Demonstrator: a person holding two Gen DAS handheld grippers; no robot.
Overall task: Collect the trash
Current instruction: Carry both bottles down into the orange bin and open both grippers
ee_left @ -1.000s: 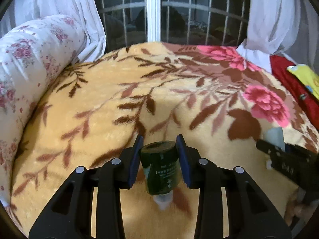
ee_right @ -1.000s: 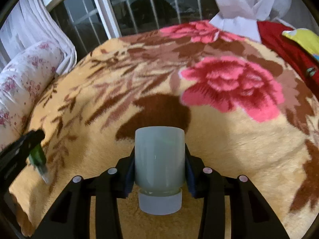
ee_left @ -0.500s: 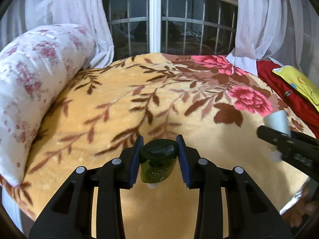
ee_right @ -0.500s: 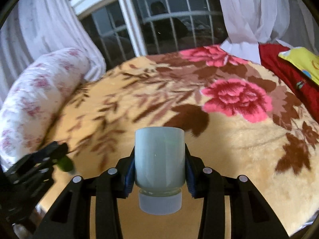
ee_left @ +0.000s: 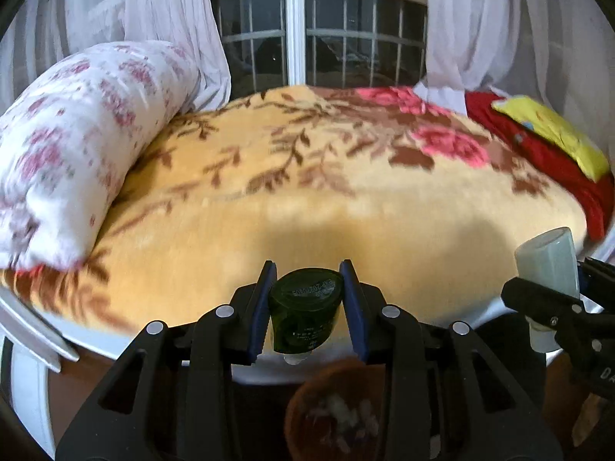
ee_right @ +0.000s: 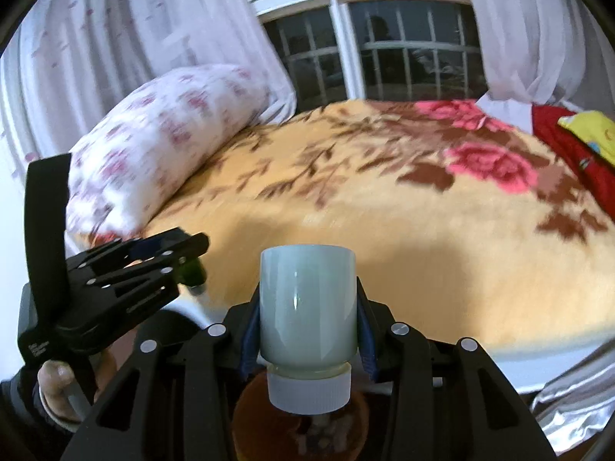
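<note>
My left gripper [ee_left: 307,288] is shut on a small dark green bottle [ee_left: 305,313], held cap-down, just off the foot of the bed. My right gripper [ee_right: 307,299] is shut on a pale green-white bottle [ee_right: 306,307] with a white cap pointing down. Each gripper shows in the other's view: the right one with its pale bottle [ee_left: 547,265] at the right edge, the left one [ee_right: 184,257] with the green bottle [ee_right: 194,271] at the left. A brown round bin [ee_left: 338,411] with scraps inside lies below the left gripper, and the same bin [ee_right: 300,422] below the right.
The bed carries a yellow floral blanket [ee_left: 326,199]. A white flowered pillow roll [ee_left: 77,146] lies at its left, red cloth [ee_left: 538,146] and a yellow item [ee_left: 553,130] at its right. White curtains and a barred window [ee_left: 319,38] stand behind. A hand [ee_right: 57,384] holds the left gripper.
Both grippers have pulled back from over the blanket to beyond the bed's foot edge, each keeping its bottle. The brown bin has come into view below them.
</note>
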